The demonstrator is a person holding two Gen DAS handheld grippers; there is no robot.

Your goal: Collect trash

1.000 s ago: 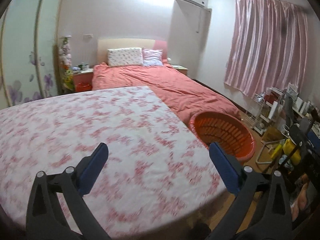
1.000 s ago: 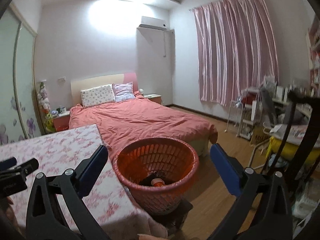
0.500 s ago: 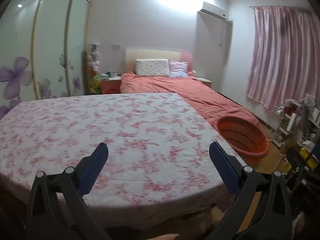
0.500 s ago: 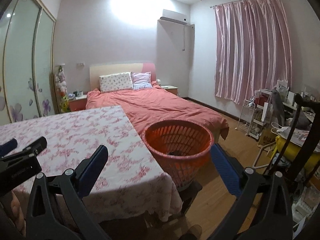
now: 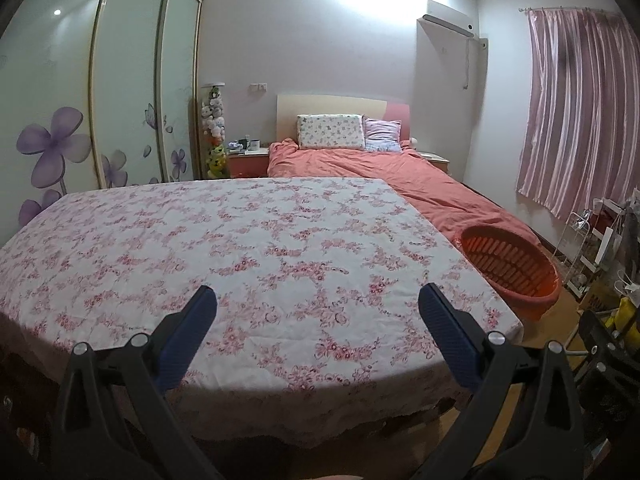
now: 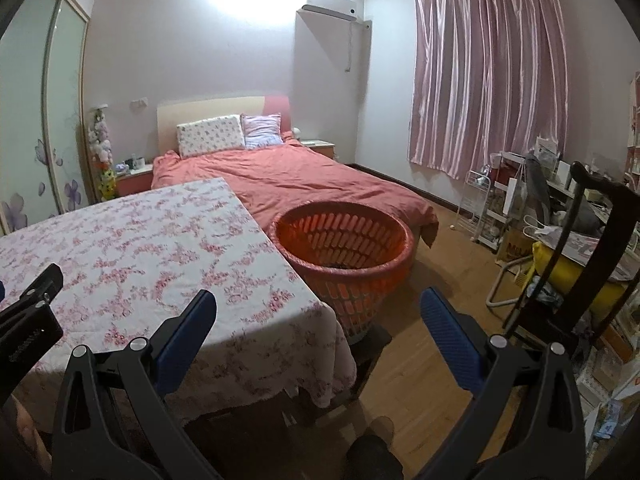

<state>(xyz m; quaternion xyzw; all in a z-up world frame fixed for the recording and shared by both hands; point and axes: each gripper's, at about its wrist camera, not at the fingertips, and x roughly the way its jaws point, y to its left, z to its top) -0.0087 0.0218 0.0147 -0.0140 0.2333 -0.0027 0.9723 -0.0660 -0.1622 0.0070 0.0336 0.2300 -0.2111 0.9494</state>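
Observation:
An orange slatted basket (image 6: pixel 344 248) stands on a dark stool at the table's right edge; something dark lies at its bottom. It also shows in the left wrist view (image 5: pixel 508 264). My left gripper (image 5: pixel 316 320) is open and empty, held over the near edge of the table with the floral cloth (image 5: pixel 240 248). My right gripper (image 6: pixel 318 320) is open and empty, held back from the table's near right corner, with the basket ahead of it. No trash shows on the cloth.
A bed with a red cover (image 6: pixel 288 176) lies behind the table. A wardrobe with flower doors (image 5: pixel 80 120) lines the left wall. A dark chair (image 6: pixel 592 248), a wire rack (image 6: pixel 480 204) and clutter fill the right side. Wooden floor (image 6: pixel 440 280) lies between.
Both grippers have pulled back and away from the table and basket; more of the table and room is in view. Both stay open and empty.

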